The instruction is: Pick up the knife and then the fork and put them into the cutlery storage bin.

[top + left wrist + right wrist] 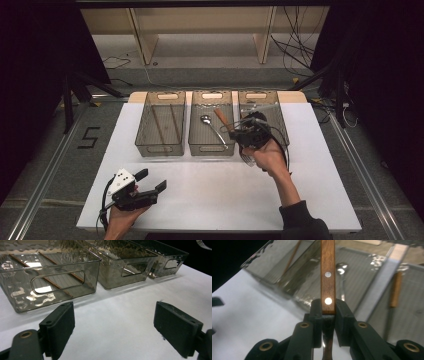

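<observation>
You get a bright, evenly lit table [210,195] amid dark surroundings — glare ripples on the smoky bins [50,277], and the right gripper view blurs toward its far edges.

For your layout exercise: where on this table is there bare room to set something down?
The white table is bare between the three bins and the near edge, and beside the left hand-held gripper. The left bin and middle bin hold utensils; the right hand-held gripper crowds the right bin.
</observation>
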`<state>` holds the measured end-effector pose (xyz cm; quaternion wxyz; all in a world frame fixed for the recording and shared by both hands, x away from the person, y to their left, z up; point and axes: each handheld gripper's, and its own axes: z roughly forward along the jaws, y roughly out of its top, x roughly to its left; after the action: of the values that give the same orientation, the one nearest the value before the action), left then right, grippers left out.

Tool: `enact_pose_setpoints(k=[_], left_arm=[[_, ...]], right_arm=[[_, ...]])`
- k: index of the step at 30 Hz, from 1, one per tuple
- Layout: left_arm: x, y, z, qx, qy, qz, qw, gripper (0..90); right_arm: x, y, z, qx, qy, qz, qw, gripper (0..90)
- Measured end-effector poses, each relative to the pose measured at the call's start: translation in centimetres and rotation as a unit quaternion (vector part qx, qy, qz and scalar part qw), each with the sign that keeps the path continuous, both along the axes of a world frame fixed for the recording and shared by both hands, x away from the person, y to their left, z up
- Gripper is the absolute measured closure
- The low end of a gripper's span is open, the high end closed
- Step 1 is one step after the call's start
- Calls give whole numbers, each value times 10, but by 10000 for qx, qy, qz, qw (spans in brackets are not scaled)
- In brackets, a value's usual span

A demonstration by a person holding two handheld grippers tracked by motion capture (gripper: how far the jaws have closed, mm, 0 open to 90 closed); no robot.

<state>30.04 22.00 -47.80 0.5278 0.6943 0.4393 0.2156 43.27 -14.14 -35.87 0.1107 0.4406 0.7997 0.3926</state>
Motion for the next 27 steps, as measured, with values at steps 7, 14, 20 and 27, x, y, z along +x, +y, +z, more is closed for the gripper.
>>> enact_pose_setpoints(k=[7,14,20,27], left_arm=[[0,0,0,3,2,-5,10000,169],[0,0,0,1,9,0,10000,169],[0,0,0,10,5,-5,10000,169],[0,0,0,-14,3,17,10000,169]], right_arm=[[34,-29,8,21,115,-498,9987,785],[62,-48,2,14,298,-888,9956,785],[84,-60,-8,0,466,-1223,9914,785],[96,-62,-17,-25,563,-1404,9885,785]])
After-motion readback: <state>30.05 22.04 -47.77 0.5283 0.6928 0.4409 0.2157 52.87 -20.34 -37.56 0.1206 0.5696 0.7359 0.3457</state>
